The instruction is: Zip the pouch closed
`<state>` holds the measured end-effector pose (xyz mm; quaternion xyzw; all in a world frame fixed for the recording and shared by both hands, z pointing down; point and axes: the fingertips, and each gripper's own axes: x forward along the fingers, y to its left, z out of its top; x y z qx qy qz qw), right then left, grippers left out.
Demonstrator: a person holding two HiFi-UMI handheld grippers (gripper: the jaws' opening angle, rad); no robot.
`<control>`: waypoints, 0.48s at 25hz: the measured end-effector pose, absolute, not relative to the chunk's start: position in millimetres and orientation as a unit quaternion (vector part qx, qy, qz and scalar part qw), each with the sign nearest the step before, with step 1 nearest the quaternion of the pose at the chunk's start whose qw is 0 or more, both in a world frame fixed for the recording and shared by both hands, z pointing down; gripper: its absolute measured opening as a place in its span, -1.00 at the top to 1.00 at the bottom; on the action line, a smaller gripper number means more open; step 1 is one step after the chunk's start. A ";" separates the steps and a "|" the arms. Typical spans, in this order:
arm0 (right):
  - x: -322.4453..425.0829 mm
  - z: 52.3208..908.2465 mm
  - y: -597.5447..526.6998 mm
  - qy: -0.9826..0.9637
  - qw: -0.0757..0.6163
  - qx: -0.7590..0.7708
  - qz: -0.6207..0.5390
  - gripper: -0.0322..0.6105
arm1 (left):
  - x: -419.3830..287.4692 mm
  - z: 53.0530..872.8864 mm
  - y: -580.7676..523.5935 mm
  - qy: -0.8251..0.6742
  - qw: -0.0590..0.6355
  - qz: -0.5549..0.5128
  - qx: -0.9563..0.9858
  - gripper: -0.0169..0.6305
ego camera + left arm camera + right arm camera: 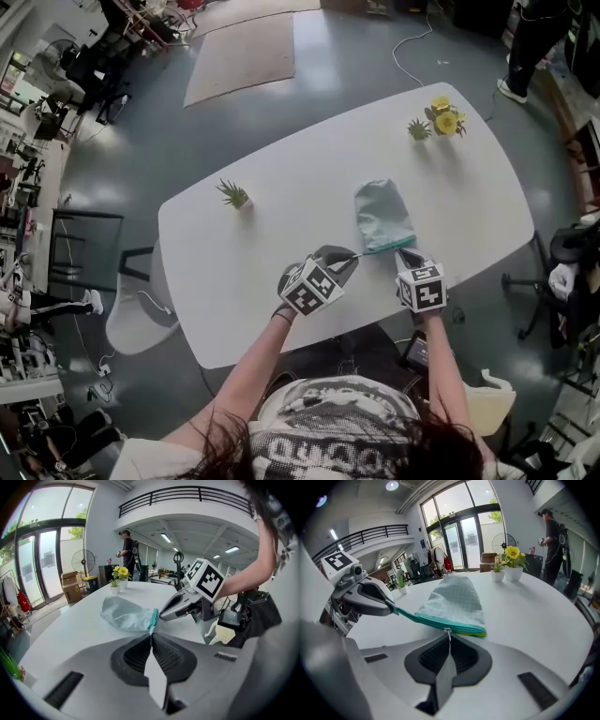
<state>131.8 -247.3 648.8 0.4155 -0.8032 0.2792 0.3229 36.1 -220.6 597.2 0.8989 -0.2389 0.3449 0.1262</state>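
- Head view: pouch (382, 214) lies on the white table (281, 187), right of centre, zipper edge on the side nearest me.
- Both of my grippers are at that near edge: left gripper (354, 255) at its left end, right gripper (401, 251) further right.
- Left gripper view: my left jaws (151, 634) are pressed together on the teal end of the zipper edge. No gap shows between the pads.
- Same view: pouch body (124, 613) sits flat on the table beyond the jaws, and the right gripper (161, 616) noses in from the right, just beside the teal edge.
- Right gripper view: my right jaws (449, 637) are closed, pinching the small metal zipper pull (448, 631), which hangs off the teal zipper edge (436, 619).
- Teal edge runs as a taut strip from the left gripper (392, 607) across to the pouch (454, 599); the pull sits past the middle, toward the end away from the left gripper.
- A yellowish sliver shows under the far end of the edge. It may be the mouth gaping there, but I can't tell for sure.
- Also on the table, well apart from the pouch: small green plant (233, 194), another small plant (419, 129), and yellow flowers (444, 117).
- A person (126, 550) stands beyond the far end of the table.
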 end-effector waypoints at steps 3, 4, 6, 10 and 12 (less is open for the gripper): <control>147.8 654.3 -258.4 -0.797 0.327 0.424 0.279 0.86 | 31.1 600.8 -227.0 -0.247 0.128 0.349 0.895 0.88; 152.9 655.5 -262.2 -0.795 0.329 0.427 0.278 0.86 | 29.8 602.1 -228.5 -0.249 0.129 0.351 0.894 0.88; 163.2 657.1 -269.6 -0.789 0.333 0.435 0.277 0.87 | 27.1 603.7 -230.9 -0.253 0.131 0.354 0.891 0.88; 175.1 658.3 -279.9 -0.786 0.331 0.437 0.285 0.85 | 25.6 604.8 -234.2 -0.256 0.133 0.355 0.889 0.88; 176.0 658.8 -281.7 -0.786 0.335 0.436 0.282 0.85 | 27.5 606.2 -233.9 -0.256 0.136 0.359 0.887 0.88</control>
